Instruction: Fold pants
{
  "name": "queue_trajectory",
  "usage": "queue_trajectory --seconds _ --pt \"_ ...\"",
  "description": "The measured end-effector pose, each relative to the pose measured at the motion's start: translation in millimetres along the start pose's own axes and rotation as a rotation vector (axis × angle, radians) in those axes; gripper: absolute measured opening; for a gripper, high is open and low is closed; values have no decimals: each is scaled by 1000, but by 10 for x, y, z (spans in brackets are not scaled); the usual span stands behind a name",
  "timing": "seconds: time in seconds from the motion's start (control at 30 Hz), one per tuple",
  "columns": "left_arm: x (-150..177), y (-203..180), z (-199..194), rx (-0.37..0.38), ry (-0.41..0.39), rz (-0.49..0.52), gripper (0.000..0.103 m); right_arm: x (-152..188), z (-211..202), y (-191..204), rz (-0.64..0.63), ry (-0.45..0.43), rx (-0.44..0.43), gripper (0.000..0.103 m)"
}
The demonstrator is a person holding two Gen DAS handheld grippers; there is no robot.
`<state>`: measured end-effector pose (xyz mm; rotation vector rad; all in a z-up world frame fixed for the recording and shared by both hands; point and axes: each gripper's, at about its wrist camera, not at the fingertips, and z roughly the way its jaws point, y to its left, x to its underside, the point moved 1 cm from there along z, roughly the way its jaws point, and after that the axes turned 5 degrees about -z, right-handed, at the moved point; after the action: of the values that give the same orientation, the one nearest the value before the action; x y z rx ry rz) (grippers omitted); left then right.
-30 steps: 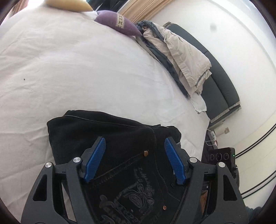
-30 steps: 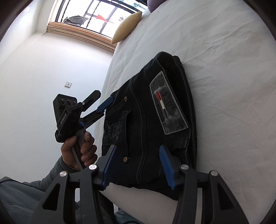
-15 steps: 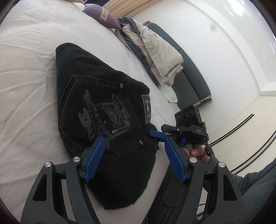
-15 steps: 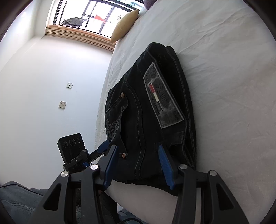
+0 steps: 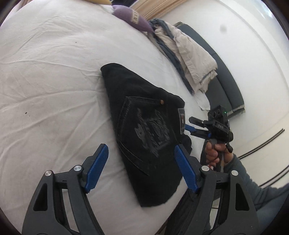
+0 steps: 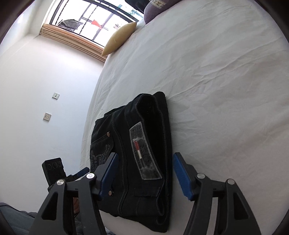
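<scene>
Looking along the left gripper (image 5: pixel 140 168), its blue-padded fingers stand spread wide with nothing between the pads, raised above the white bed sheet (image 5: pixel 54 81). The folded black pants (image 5: pixel 144 130) lie on that sheet just ahead of the fingertips, the near corner of the bundle reaching down between the two fingers without touching either. A back pocket with pale embroidery faces up, and the far end of the bundle points toward the purple pillow (image 5: pixel 130 16) at the head of the bed. Beside the pants' edge nearest the bed's side, the right gripper (image 5: pixel 189 126) hovers, held by a hand (image 5: pixel 215 153); its narrow blue tips sit just beside the waistband label. Beyond the pants, toward the wall, a heap of beige and grey clothes (image 5: pixel 187 48) rests on a dark sofa (image 5: pixel 225 81).

From the right wrist view, the right gripper (image 6: pixel 144 171) is likewise spread open and grips nothing. The pants (image 6: pixel 137 144) lie between and ahead of its fingers at the near edge of the sheet (image 6: pixel 216 72), the grey waistband label with its red stripe facing up. At the pants' side toward the wall, the left gripper (image 6: pixel 81 171) shows low and partly hidden. A yellow pillow (image 6: pixel 121 38) sits far beyond the pants near the window (image 6: pixel 90 18).
</scene>
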<state>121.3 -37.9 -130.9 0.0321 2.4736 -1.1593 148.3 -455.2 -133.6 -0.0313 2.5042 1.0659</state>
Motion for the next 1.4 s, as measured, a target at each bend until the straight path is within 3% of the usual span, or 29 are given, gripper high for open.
queue_trajectory --seconds 0.13,0.23,0.3,0.33,0.53,0.73,0.9,1.03,1.2,1.3,1.37,1.4 --pt "-166 100 341 -85 88 -54 75 -47 257 -105 23 44 -10 66" --pt "-238 85 448 -106 87 -69 73 -62 352 -28 4 56 -14 65" --pt "-312 24 534 -112 100 -67 60 -68 410 29 -20 75 9 64" --pt "-333 11 597 -132 121 -67 45 -55 423 66 -30 82 28 60" --pt "-377 -61 612 -193 125 -37 30 -50 367 251 -88 77 152 32" --pt "-449 -219 377 -185 89 -19 22 -61 228 647 -173 25 222 20" --pt "-718 -279 -73 -198 11 20 21 -221 135 1048 -234 -33 173 20" --pt "-1063 -143 -394 -238 -37 33 21 -455 339 1217 -253 -43 139 20" --pt "-1360 280 -522 -312 -42 9 21 -640 800 1175 -191 -15 77 20" --pt "-1379 624 -482 -310 -20 -18 22 -638 1067 1035 -139 -7 68 20" --pt "-1333 806 -461 -294 -21 -23 29 -616 1157 878 -91 -9 55 29" --pt "-1320 866 -462 -289 -29 -27 32 -601 1188 786 -58 -5 45 42"
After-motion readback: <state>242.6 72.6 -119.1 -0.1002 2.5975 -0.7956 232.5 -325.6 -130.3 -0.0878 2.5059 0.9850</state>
